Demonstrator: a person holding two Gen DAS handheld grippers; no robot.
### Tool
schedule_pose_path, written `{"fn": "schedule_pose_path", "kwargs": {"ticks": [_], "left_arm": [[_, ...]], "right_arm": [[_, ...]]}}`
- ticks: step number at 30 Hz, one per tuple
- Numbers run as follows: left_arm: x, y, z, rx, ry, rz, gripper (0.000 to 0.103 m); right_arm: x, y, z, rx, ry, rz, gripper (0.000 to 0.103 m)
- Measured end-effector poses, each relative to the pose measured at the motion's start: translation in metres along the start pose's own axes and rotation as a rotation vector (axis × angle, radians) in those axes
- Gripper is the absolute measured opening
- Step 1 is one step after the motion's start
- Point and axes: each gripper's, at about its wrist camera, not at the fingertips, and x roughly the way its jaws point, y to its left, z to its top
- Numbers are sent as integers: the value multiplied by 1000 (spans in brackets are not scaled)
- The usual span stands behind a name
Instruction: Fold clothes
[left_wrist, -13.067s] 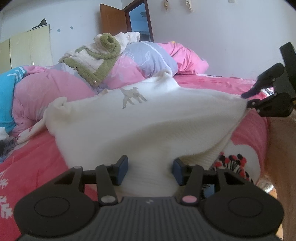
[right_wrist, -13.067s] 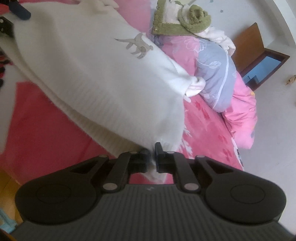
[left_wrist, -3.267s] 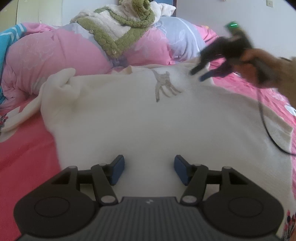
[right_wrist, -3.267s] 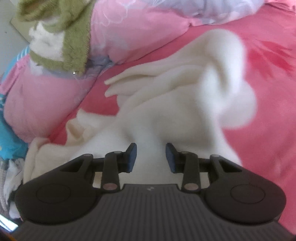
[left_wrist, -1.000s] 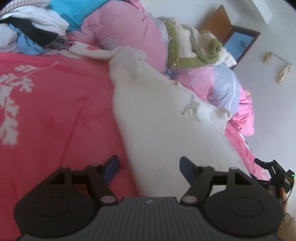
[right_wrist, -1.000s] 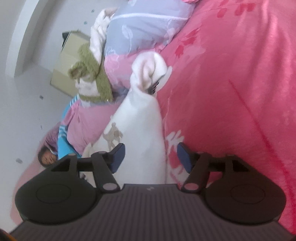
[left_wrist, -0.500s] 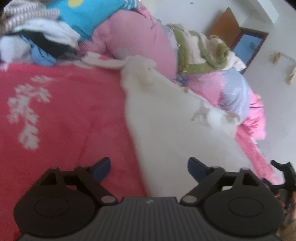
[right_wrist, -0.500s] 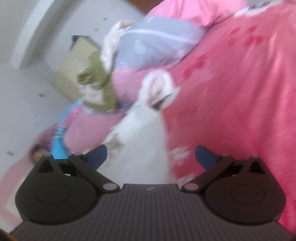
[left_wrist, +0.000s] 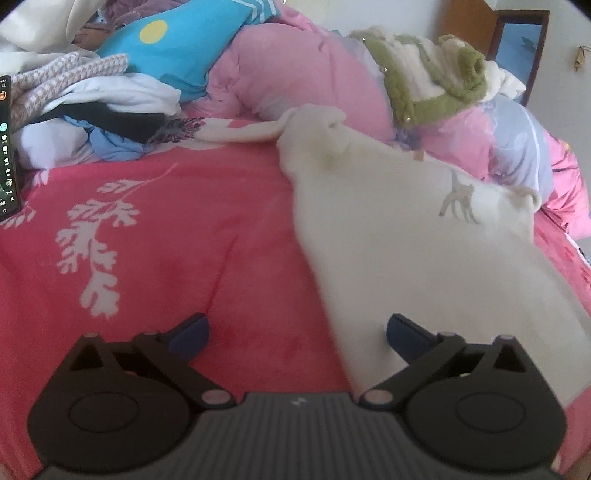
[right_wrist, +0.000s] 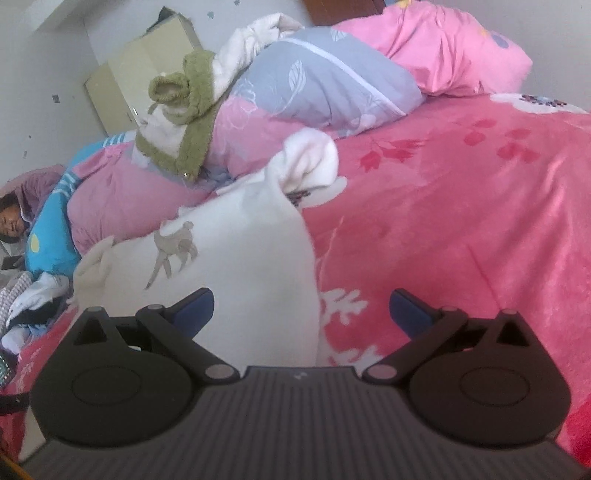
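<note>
A cream knit sweater (left_wrist: 424, 236) with a small deer motif lies spread on the pink bed. My left gripper (left_wrist: 297, 334) is open wide and empty, straddling the sweater's left edge near its hem. In the right wrist view the sweater (right_wrist: 236, 258) runs away from me, one sleeve bunched at its far end. My right gripper (right_wrist: 301, 308) is open wide and empty, straddling the sweater's right edge, its left finger over the cloth.
A pink floral bedspread (left_wrist: 155, 236) covers the bed. Pink and lilac quilts (right_wrist: 332, 85) with a green-trimmed garment (right_wrist: 181, 122) are piled behind. A heap of clothes (left_wrist: 92, 110) and a phone (left_wrist: 7, 147) lie far left. A person (right_wrist: 14, 218) lies at the bed's far side.
Both grippers have opened wider over the last second. Both views have swung a little while the sweater stays flat on the bed.
</note>
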Motion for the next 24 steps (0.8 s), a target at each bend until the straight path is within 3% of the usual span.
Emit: {"fn": "schedule_pose_path", "kwargs": {"ticks": [6,9,13,17,21,24], "left_arm": [[-18,8,-5,-75,-55,-155,103],[-21,3,-5,-58,-58,-214,100],[-18,-4,-6,-40,-68,-236,91],[-2,-3,0,-60,-22,-234,74],[15,0,11,-75,15,-236,64],[27,1,16,-106,29,-254,63]], "right_arm": [[-4,-22,-2,135,-33,55,102],[-6,-25,-1,156,-40,109,102],[-8,-21,-1,134,-43,158,102],[-8,-16,-1,114,-35,183,102],[-8,-15,-1,106,-28,191,102],[-7,-15,-1,108,-19,195,102]]}}
